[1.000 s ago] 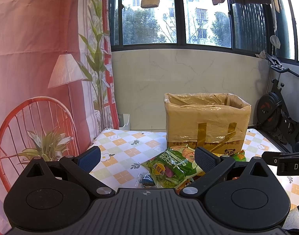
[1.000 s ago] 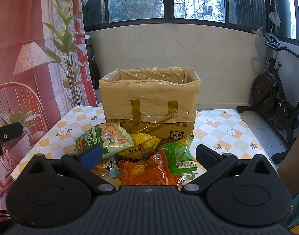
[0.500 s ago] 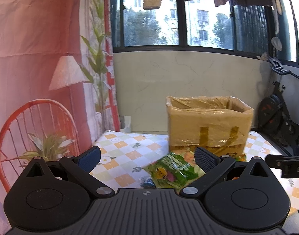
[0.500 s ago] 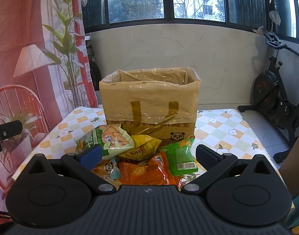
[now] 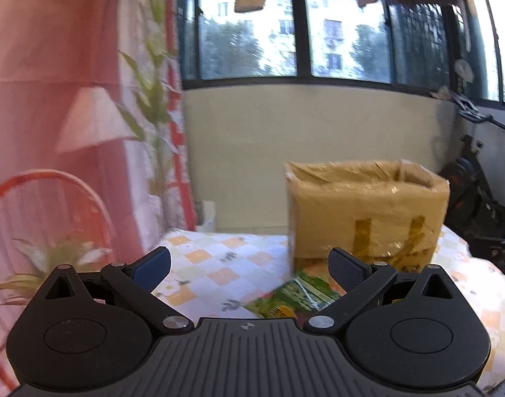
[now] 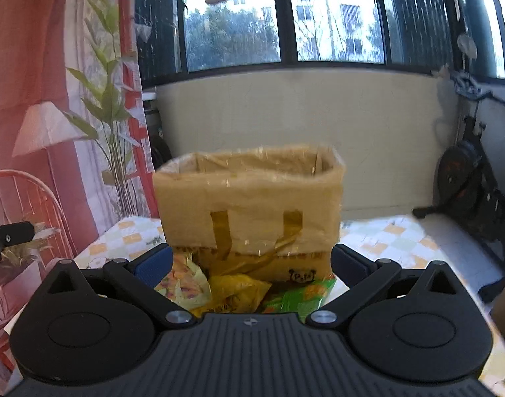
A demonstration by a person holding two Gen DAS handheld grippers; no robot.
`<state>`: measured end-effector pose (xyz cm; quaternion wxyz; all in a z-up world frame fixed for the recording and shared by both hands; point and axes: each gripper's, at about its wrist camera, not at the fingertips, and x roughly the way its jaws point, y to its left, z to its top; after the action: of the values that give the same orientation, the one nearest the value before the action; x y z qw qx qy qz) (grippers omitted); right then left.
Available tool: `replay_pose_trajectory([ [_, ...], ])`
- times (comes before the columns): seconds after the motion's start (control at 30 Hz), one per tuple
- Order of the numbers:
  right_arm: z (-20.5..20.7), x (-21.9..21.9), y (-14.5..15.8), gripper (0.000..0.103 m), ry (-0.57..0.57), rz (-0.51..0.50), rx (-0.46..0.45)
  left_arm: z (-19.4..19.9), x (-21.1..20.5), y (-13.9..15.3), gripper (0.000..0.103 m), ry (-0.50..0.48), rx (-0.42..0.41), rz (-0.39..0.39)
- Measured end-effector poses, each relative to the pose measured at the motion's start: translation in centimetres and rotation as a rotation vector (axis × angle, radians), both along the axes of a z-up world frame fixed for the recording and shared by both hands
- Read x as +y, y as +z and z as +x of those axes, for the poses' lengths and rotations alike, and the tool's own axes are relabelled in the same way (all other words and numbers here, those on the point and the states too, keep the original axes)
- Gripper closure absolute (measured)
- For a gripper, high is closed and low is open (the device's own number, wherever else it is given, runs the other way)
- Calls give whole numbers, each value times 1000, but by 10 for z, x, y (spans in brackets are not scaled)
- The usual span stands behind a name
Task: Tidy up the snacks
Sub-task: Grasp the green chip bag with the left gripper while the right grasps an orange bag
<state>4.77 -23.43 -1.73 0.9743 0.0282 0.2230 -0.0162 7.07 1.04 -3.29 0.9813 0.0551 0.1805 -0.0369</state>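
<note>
- My left gripper [image 5: 249,266]: jaws spread wide, nothing between the pads, held above the checkered tablecloth [image 5: 219,258].
- From the left wrist camera, a green snack bag [image 5: 294,297] lies on the cloth at about 1 o'clock from the gripper, partly hidden behind the right finger [image 5: 346,268].
- The open cardboard box [image 5: 365,211], wrapped in tape, stands at 1 o'clock behind that bag; the picture is blurred.
- My right gripper [image 6: 251,263]: jaws likewise wide apart, holding nothing.
- From the right wrist camera, the snack pile sits at 12 o'clock just beyond the fingers: a pale yellow-green bag [image 6: 184,284], a yellow bag [image 6: 237,291], then a green bag [image 6: 300,297].
- The box [image 6: 249,201] stands directly behind the pile at 12 o'clock, touching or nearly touching it; I cannot tell which.
</note>
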Motion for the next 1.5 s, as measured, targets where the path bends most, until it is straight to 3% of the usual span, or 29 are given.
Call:
replay_pose_trajectory([
  [0.2, 19, -2, -46, 0, -12, -13, 96, 28, -18, -43, 1, -112, 56, 43],
  [0.27, 23, -4, -59, 0, -16, 0, 137, 35, -28, -60, 2, -178, 77, 97],
  [0.37, 27, -11, -72, 0, -21, 44, 172, 42, -50, -87, 8, -278, 85, 246],
  [0.47, 32, -18, -80, 0, -35, 55, 188, 50, -64, -108, 8, -322, 77, 354],
  [0.63, 36, -28, -86, 0, -50, 77, 201, 68, -76, -126, 8, -341, 103, 420],
  [0.9, 34, -34, -97, 0, -42, 63, 217, 87, -90, -142, 8, -311, 120, 459],
  [0.97, 32, -32, -100, 0, -19, 56, 223, 89, -92, -144, 10, -316, 112, 490],
  [1.0, 31, -31, -101, 1, -6, 53, 229, 89, -91, -143, 16, -323, 105, 495],
  [1.1, 29, -26, -106, 4, 43, 66, 256, 88, -82, -135, 28, -320, 101, 466],
  [1.23, 29, -23, -113, 7, 67, 107, 294, 91, -60, -118, 35, -299, 110, 351],
  [1.5, 33, -35, -122, 9, 26, 203, 358, 87, -12, -88, 37, -200, 88, 145],
])
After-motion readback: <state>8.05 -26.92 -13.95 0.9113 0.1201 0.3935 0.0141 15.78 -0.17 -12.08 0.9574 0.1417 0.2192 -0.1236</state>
